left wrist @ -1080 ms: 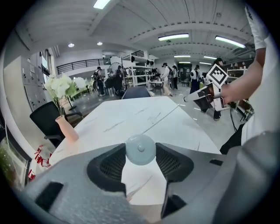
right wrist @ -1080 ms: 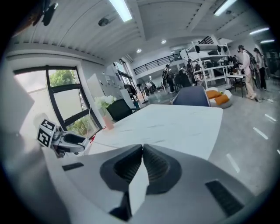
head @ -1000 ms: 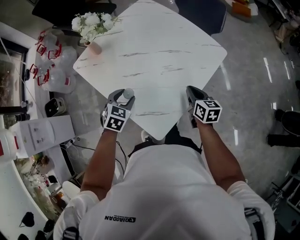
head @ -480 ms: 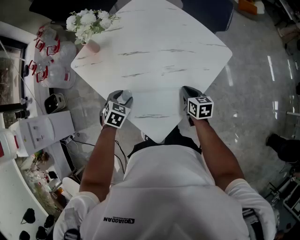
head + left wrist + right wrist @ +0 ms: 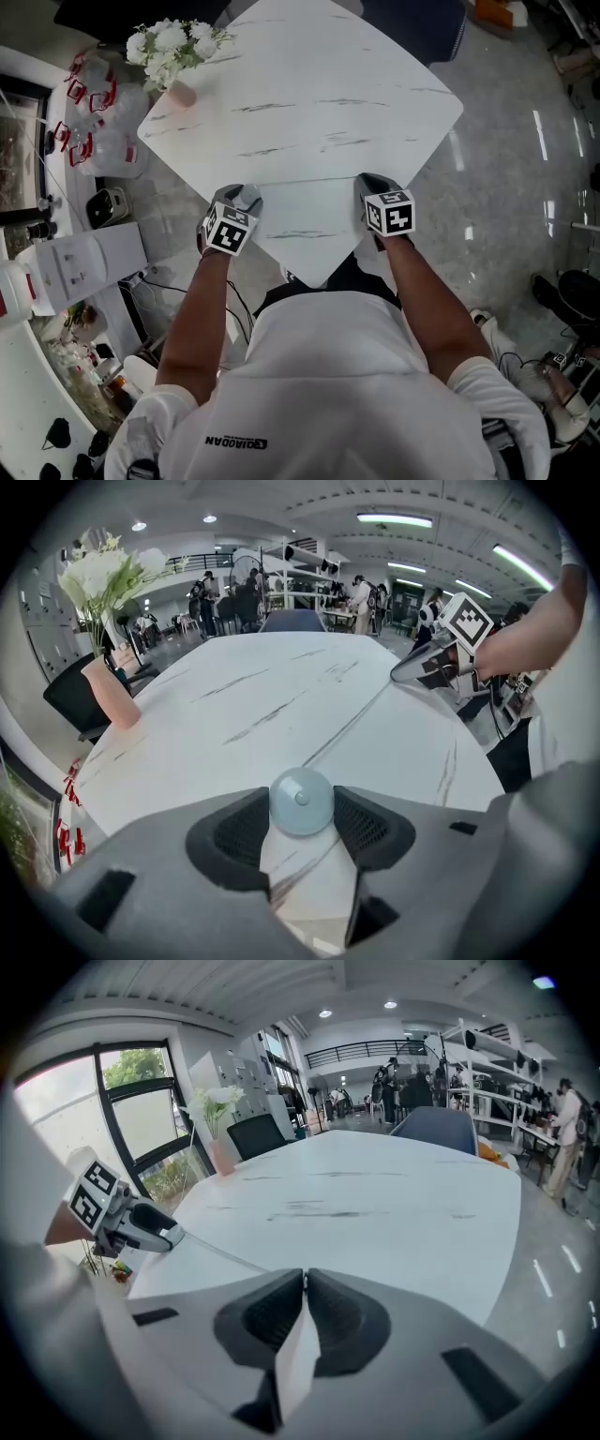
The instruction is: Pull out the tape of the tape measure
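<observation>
Tape is drawn out between the two grippers, low over the near corner of the table

The left gripper (image 5: 242, 197) pinches the round pale tape measure (image 5: 301, 802) between its jaws. The right gripper (image 5: 305, 1288) has its jaws pressed together on the end of the thin tape (image 5: 227, 1252), which runs from one gripper to the other just above the white table (image 5: 309, 94). I judge the pulling step is well advanced; the next move calls for a firm hold on both sides and a straight pull apart, so the tape does not slip back. Counted: one tape measure, two grippers, one table, one vase of white flowers (image 5: 173, 56) at its far left corner
</observation>
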The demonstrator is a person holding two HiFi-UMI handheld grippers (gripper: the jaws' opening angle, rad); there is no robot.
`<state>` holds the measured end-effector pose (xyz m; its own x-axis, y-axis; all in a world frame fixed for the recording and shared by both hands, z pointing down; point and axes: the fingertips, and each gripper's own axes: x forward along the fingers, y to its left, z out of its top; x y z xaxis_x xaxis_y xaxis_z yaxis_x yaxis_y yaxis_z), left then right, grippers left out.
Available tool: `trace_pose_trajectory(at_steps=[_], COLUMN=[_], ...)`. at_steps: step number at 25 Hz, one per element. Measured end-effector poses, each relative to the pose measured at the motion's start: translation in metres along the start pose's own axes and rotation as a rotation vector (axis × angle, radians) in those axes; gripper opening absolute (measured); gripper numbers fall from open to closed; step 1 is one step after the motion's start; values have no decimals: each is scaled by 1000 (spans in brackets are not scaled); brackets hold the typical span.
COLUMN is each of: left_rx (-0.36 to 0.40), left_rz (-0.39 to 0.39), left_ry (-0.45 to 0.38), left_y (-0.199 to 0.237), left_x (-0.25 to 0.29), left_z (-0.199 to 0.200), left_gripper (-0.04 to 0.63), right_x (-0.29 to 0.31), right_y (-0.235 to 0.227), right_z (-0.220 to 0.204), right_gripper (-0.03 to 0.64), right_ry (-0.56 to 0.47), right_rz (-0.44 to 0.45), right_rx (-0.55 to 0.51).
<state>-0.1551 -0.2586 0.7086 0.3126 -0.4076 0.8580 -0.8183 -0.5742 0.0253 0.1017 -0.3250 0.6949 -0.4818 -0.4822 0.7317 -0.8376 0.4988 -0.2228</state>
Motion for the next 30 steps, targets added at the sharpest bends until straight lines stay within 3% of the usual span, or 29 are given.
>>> trace_pose_trajectory(at_steps=[11, 19, 26, 30], left_rx=[-16, -8, -117, -126], left_rz=[-3, 18, -3, -36], left_ry=[-43, -69, -179, -230], left_y=[3, 1, -8, -23], left_x=[-10, -32, -67, -87], left_z=[6, 4, 17, 20], left_gripper=[255, 255, 254, 244], right_x=[-11, -32, -58, -76], right_y=[-7, -2, 29, 56], right_z=[0, 4, 7, 3], right_gripper=[89, 92, 106, 104], right_ry=[16, -17, -46, -65], right_rz=[-29, -51, -11, 32], right_rx=[-43, -57, -70, -68])
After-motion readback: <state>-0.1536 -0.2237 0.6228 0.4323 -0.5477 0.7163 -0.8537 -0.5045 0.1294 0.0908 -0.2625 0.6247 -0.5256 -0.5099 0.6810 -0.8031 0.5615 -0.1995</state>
